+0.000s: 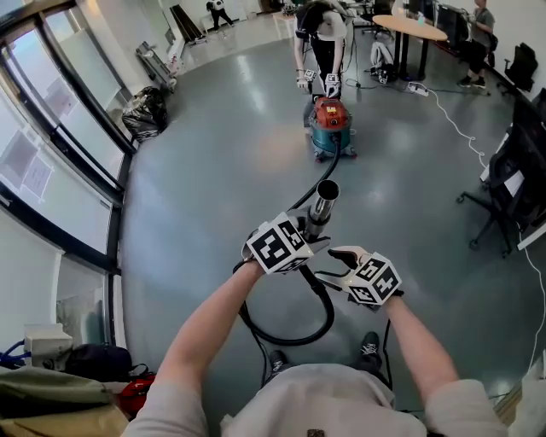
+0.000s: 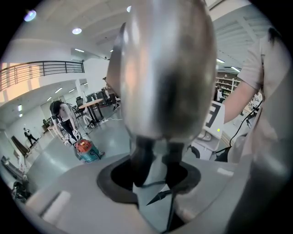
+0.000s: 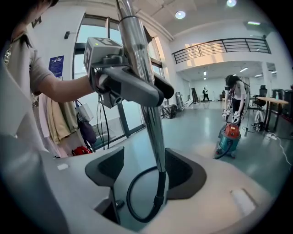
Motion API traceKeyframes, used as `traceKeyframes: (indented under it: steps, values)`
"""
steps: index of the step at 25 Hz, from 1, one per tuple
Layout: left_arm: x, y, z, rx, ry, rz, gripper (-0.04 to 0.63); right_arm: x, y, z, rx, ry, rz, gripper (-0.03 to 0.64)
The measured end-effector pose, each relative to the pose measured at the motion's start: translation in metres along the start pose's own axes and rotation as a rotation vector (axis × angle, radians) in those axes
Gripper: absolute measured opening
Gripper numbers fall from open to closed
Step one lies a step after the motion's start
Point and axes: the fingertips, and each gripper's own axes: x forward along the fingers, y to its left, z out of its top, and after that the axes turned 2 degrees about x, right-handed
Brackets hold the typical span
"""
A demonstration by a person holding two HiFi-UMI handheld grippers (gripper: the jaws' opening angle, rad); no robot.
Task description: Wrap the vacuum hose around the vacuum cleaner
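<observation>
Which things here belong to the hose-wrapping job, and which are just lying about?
Job: vacuum cleaner; black hose; metal wand, gripped by the left tool.
Lying about: black bin bag; round table; office chair.

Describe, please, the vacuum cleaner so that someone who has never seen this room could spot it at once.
Look across the grey floor toward the round wooden table at the far end. Just short of it, at a standing person's feet, sits the vacuum cleaner: the only thing with a red top on a teal body, trailing a black hose.
</observation>
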Motion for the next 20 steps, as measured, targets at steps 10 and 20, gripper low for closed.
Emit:
traceKeyframes:
  steps: [10,20]
  values:
    - [-0.062,0.020,0.062,-0.046,-0.130,0.077,0.147,0.017,-0.007,0.038,-0.031,-0.038,-0.005,0.308]
    - [-0.103,0.015,0.111,-0.073,-0.223,0.080,0.147,0.031,-0.019,0.081,-0.047,-0.168,-0.121,0.283]
